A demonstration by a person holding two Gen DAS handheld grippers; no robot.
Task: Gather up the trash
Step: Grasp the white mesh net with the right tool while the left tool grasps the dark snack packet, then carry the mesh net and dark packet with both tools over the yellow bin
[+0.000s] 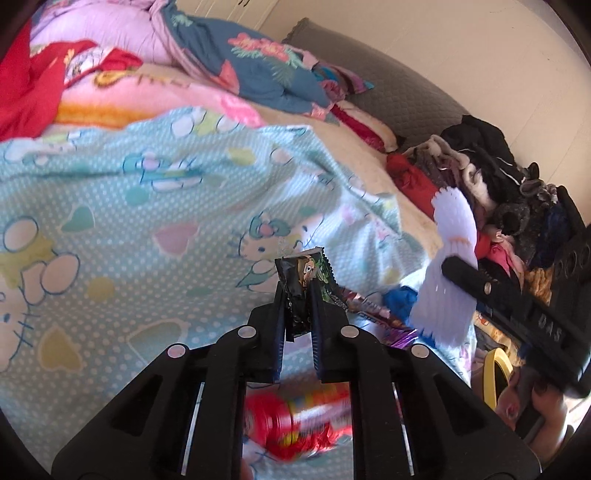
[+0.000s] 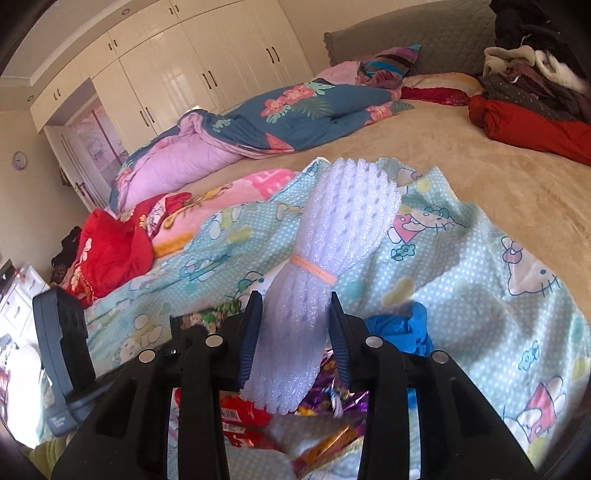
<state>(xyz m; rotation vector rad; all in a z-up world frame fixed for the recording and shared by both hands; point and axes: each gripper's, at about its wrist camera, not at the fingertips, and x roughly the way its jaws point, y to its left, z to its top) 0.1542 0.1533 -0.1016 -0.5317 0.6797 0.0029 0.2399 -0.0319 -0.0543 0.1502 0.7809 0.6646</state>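
In the left wrist view my left gripper (image 1: 297,291) is shut on a small dark snack wrapper (image 1: 301,271) with a cartoon face, held just above the blanket. My right gripper (image 2: 295,306) is shut on a bundle of white foam netting (image 2: 343,221) tied with an orange rubber band (image 2: 314,271). The same bundle (image 1: 452,229) and right gripper (image 1: 454,267) show at the right of the left wrist view. Below the grippers lie a red wrapper (image 1: 295,417), purple foil wrappers (image 2: 332,398) and a crumpled blue bag (image 2: 402,328).
A light blue cat-print blanket (image 1: 129,221) covers the near part of the bed. A blue floral quilt (image 2: 295,110) lies beyond it. Piled clothes (image 1: 480,177) sit at the right by the grey headboard (image 2: 406,33). White wardrobes (image 2: 166,85) line the far wall.
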